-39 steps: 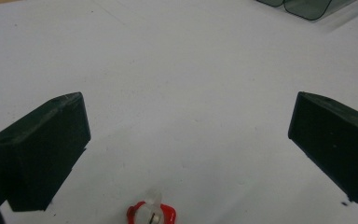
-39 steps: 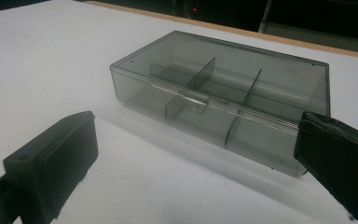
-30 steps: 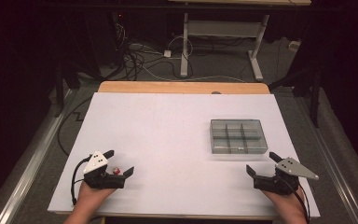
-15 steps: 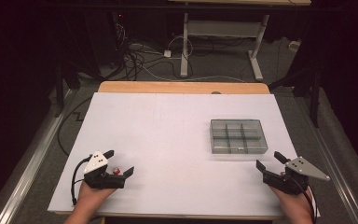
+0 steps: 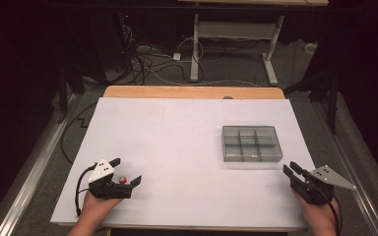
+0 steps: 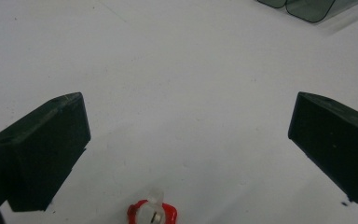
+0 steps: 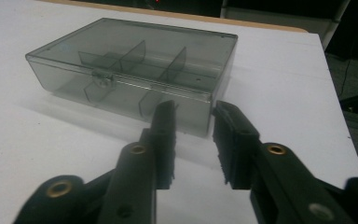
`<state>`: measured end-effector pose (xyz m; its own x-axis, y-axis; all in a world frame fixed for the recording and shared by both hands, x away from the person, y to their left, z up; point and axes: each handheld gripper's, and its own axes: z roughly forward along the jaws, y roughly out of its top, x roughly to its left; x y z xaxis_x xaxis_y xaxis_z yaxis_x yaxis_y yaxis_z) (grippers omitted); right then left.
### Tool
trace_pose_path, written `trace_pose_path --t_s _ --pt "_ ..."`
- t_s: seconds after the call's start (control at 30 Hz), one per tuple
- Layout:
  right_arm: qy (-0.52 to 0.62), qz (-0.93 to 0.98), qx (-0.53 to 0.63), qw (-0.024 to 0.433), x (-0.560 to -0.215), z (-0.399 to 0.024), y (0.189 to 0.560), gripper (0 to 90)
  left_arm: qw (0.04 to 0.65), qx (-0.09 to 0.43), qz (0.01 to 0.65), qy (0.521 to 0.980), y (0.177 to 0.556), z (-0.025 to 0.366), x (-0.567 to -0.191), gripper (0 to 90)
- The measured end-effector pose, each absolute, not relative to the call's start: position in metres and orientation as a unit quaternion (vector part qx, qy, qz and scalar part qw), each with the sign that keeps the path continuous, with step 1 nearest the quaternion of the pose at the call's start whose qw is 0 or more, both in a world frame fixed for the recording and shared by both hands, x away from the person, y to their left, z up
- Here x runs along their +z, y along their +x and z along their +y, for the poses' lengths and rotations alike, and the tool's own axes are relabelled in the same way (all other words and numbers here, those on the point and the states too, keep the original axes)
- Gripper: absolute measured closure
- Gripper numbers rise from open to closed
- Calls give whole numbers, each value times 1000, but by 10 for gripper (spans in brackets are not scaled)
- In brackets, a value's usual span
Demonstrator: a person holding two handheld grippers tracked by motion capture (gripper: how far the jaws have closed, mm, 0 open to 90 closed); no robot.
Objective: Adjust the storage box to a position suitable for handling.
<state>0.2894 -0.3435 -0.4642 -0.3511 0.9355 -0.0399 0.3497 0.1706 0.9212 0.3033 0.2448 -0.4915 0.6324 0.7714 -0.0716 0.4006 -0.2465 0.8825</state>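
Nothing is done yet: the small red piece at lower left lies between the wide-open left gripper; the right gripper, just narrowing, empty, faces the closed compartment box.

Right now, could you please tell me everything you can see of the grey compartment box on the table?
The compartment box is smoky translucent plastic, rectangular, with dividers forming six compartments that look empty. Its lid is shut, with a small latch at the front. It lies flat on the right half of the white table. Nothing touches it; the right tool points at its near corner, jaws narrowly apart, short of it.
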Motion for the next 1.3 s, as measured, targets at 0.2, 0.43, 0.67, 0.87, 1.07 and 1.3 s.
trace_pose_path --t_s 0.2,0.43,0.67,0.87,1.07,1.3 --pt "474 686 441 333 -464 -349 290 876 477 196 385 765 303 244 -492 0" --pt "469 683 444 342 -463 -352 291 900 474 197 385 767 304 243 -492 0" --pt "464 687 448 334 -461 -347 297 900 474 197 387 766 304 243 -492 0" --pt "460 683 458 335 -449 -342 302 900 474 194 392 764 305 244 -492 0" --pt "460 682 448 350 -440 -341 325 900 478 191 393 762 305 245 -492 0" --pt "485 680 440 330 -436 -344 368 900 478 191 391 763 305 245 -492 0"
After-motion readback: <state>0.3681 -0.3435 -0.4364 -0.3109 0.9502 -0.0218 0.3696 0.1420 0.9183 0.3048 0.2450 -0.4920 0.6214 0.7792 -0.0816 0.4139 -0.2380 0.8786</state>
